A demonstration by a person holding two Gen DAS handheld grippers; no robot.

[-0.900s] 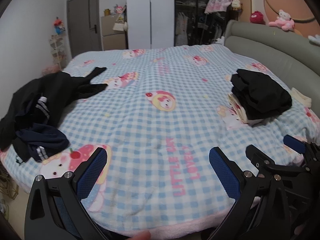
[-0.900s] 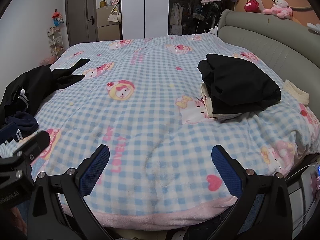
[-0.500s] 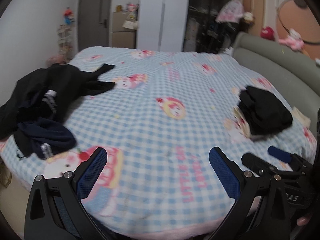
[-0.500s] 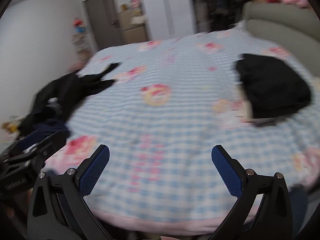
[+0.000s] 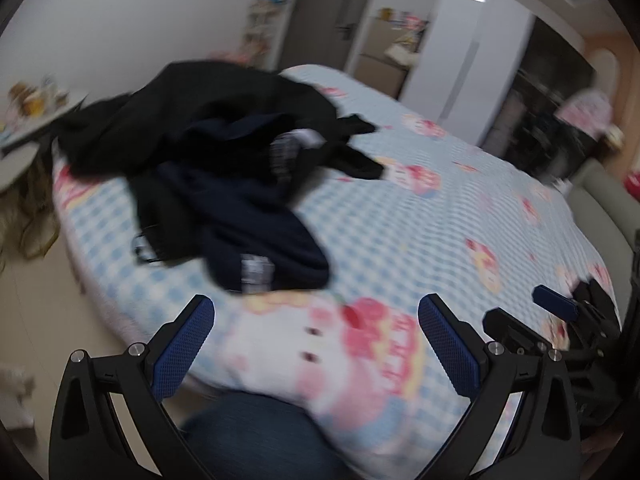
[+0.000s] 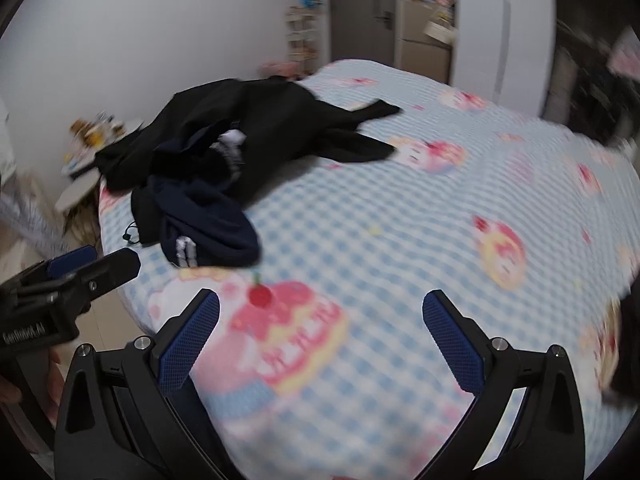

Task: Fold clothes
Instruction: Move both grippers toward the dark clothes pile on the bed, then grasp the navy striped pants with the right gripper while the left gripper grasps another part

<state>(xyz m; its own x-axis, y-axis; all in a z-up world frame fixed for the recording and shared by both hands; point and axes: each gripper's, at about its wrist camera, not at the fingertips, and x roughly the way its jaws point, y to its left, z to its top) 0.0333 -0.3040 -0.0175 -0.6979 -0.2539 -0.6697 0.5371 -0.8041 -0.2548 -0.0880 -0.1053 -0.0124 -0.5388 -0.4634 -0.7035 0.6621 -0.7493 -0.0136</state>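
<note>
Unfolded clothes pile (image 5: 224, 168) sits upper left of the frame, right at the bed's edge: a big black garment (image 5: 192, 116) crumpled on top, a navy piece (image 5: 256, 240) with what looks like white stripes spilling toward the middle, kinda blurry.

Bare checked bedspread (image 6: 400, 240) lies open ahead of both wide-spread grippers, the one thing in the way being the heap of dark clothes (image 6: 240, 152) on the bed's left side, near its edge.
</note>
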